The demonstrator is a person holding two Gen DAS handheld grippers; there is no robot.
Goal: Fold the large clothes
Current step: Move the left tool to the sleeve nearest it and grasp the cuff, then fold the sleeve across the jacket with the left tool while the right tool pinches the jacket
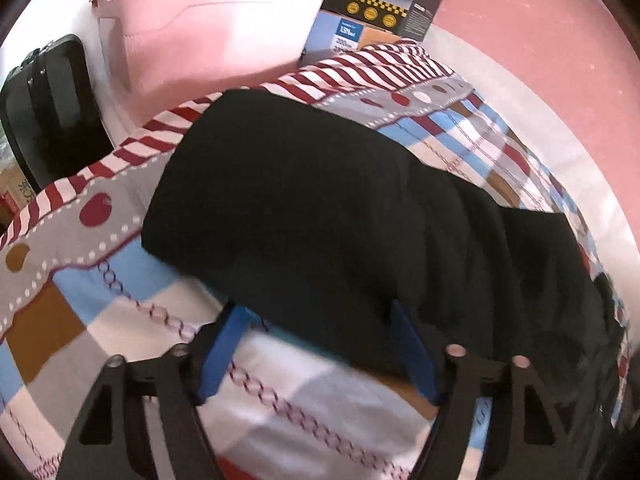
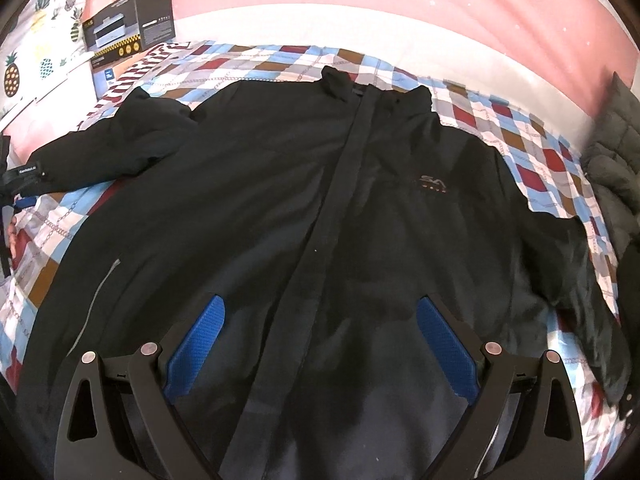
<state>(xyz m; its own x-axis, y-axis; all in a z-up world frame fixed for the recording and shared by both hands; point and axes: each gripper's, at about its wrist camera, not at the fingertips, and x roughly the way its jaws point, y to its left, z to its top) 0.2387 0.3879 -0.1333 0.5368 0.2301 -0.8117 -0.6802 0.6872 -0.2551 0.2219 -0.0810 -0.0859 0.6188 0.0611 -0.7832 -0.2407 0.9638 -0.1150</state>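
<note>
A large black jacket (image 2: 320,208) lies flat, front up, on a checked bedspread (image 2: 520,148), collar at the far side and both sleeves spread out. My right gripper (image 2: 318,312) is open and hovers above the jacket's lower front, astride the zip placket. My left gripper (image 1: 316,316) is open at the edge of the jacket's left sleeve (image 1: 320,200); its right blue pad (image 1: 412,344) touches the black fabric and its left pad (image 1: 224,348) is over the bedspread. The left gripper also shows at the far left of the right wrist view, by the sleeve cuff (image 2: 28,174).
A pink plastic bin (image 1: 208,28) and stacked cardboard boxes (image 1: 384,4) stand beyond the bed's corner, with a black suitcase (image 1: 48,108) at the left. A grey quilted garment (image 2: 616,160) lies at the bed's right edge. A pink wall is behind.
</note>
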